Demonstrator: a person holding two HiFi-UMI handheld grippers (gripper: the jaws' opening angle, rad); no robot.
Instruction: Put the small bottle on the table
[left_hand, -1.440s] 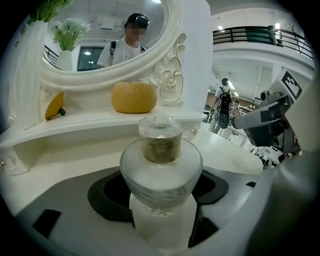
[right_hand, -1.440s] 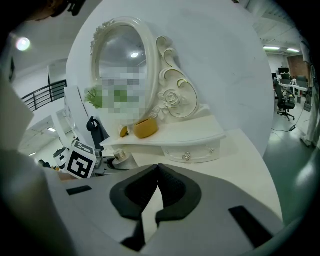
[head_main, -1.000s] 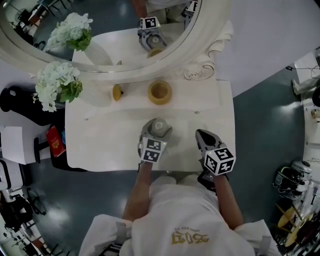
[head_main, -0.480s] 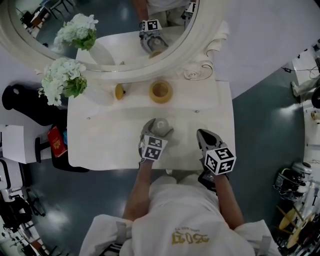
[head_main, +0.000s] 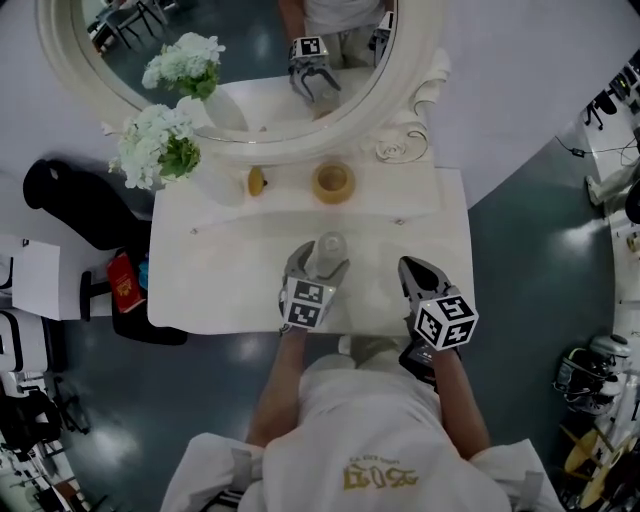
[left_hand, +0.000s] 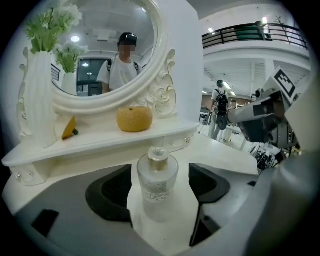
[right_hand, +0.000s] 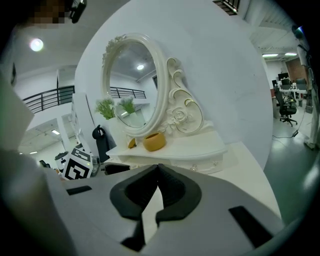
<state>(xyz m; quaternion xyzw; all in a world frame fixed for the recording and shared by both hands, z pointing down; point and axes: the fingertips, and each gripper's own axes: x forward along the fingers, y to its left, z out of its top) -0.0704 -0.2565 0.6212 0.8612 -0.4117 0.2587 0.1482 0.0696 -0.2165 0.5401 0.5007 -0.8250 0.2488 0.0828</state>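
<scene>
The small frosted glass bottle (head_main: 330, 247) (left_hand: 157, 182) with a gold neck stands upright on the white dressing table (head_main: 220, 285). My left gripper (head_main: 320, 264) (left_hand: 160, 186) reaches around it from the front. The bottle is between its jaws with a gap on each side, so the pads (left_hand: 116, 189) are not pressing on it, and the jaws are closing. My right gripper (head_main: 413, 274) (right_hand: 156, 176) hovers over the table's front right. It is shut with its tips together and nothing between them.
A raised shelf at the back carries a yellow bowl (head_main: 333, 182) (left_hand: 134, 118) (right_hand: 154, 141), a small yellow object (head_main: 257, 181) and a white vase of flowers (head_main: 160, 152). The oval mirror (head_main: 250, 60) stands behind. A black chair (head_main: 85, 205) is left of the table.
The left jaws stand a little wider around the bottle than a second ago. The bottle stays upright on the table. The head view has drifted, and the right gripper has barely moved.
</scene>
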